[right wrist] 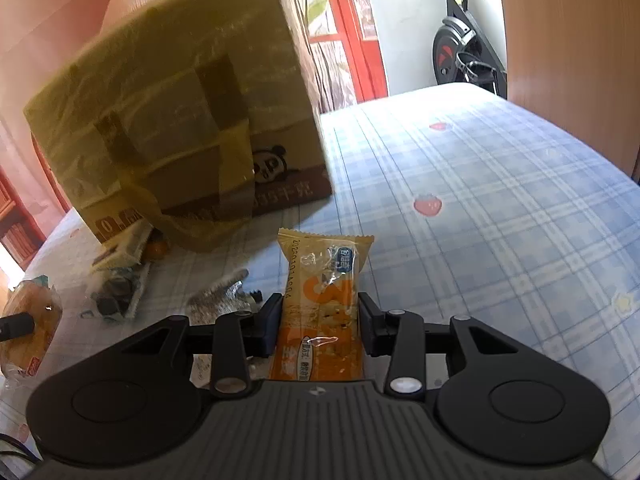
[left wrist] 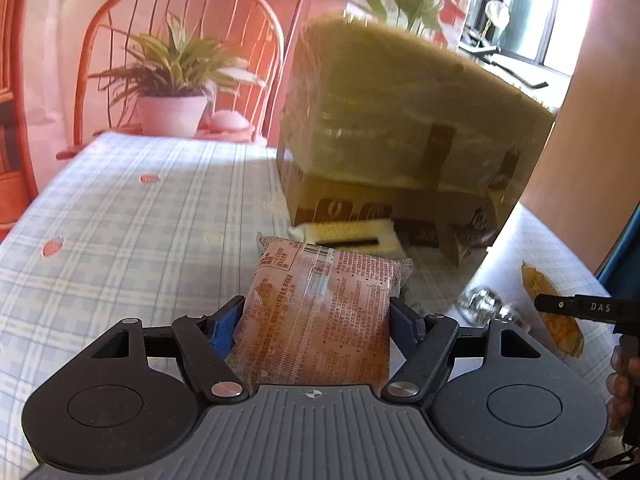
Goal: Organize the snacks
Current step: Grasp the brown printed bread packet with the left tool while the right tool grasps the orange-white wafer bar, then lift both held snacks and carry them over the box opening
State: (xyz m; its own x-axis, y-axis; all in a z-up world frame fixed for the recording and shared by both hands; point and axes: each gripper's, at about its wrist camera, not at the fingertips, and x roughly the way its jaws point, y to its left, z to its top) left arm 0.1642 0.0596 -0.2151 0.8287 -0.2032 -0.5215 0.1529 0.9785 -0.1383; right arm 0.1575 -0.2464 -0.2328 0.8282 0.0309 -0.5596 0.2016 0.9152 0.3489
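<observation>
In the left wrist view, a pinkish bread packet (left wrist: 320, 316) is being gripped at lower centre by the left gripper (left wrist: 318, 320), its blue pads (left wrist: 224, 326) pressed against both sides of the wrapper. A taped cardboard box (left wrist: 400, 140) is seen standing at upper right on the checked tablecloth (left wrist: 120, 220); its top cannot be seen into, so whether anything is being kept inside cannot be told. A pale yellow packet (left wrist: 352, 236) is lying just in front of the box. At the right edge an orange snack bar (left wrist: 556, 320) is partly shown, with the tip of the other tool across it. A potted plant (left wrist: 176, 80) is being shown on a chair at upper left.

In the right wrist view, the same orange snack bar (right wrist: 324, 312) is being clamped at lower centre by the right gripper (right wrist: 320, 324), the jaws closed on its sides. The box (right wrist: 180, 120) is filling the upper left. Loose wrapped snacks (right wrist: 120, 276) and a silver foil packet (right wrist: 220, 296) are left scattered at centre left, and a round bun packet (right wrist: 32, 328) is being held at the left edge.

The sorting is judged to be under way: two snacks are being held, several are waiting on the cloth, and nothing is visibly stowed yet.
</observation>
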